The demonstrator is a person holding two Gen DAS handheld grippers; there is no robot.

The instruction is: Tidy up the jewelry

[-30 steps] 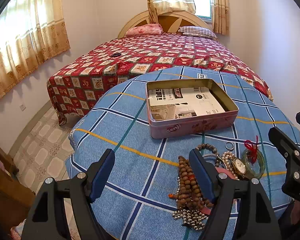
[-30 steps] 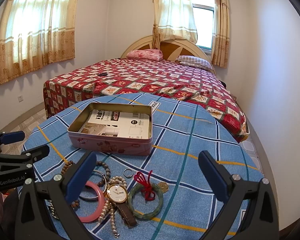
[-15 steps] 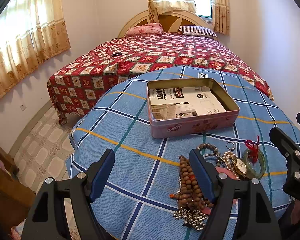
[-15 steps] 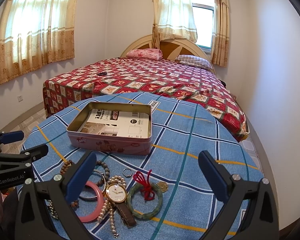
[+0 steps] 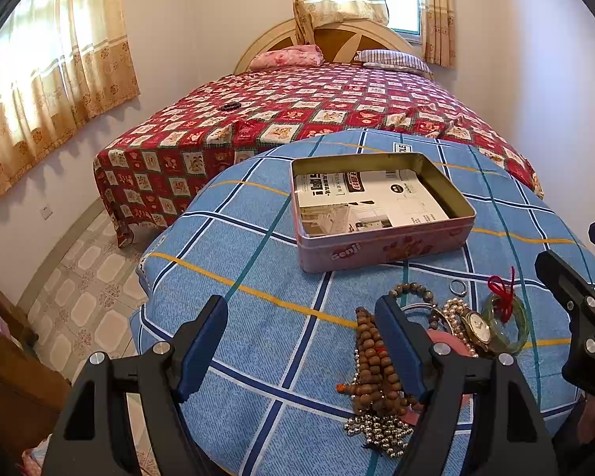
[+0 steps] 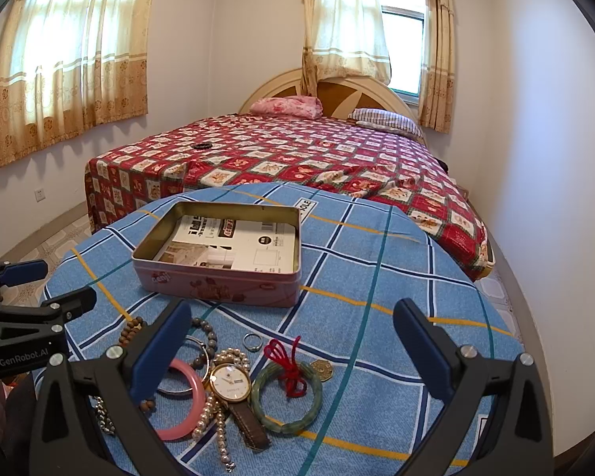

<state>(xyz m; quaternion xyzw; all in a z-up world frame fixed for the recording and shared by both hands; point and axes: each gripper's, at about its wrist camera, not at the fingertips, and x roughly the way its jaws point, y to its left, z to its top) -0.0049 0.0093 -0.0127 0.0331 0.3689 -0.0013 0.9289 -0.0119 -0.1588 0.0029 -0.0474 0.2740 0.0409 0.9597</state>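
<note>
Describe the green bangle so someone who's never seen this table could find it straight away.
On the blue checked tablecloth, look in front of the pink rectangular tin at the jewelry pile. At its right edge, beside the gold-faced wristwatch, lies the green jade-like bangle, the only piece with a red cord knotted on it.

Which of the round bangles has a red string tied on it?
The green jade-like bangle, lying right of the gold wristwatch. A red knotted cord is tied to it; the plain pink bangle and thin silver bangle have none.
</note>
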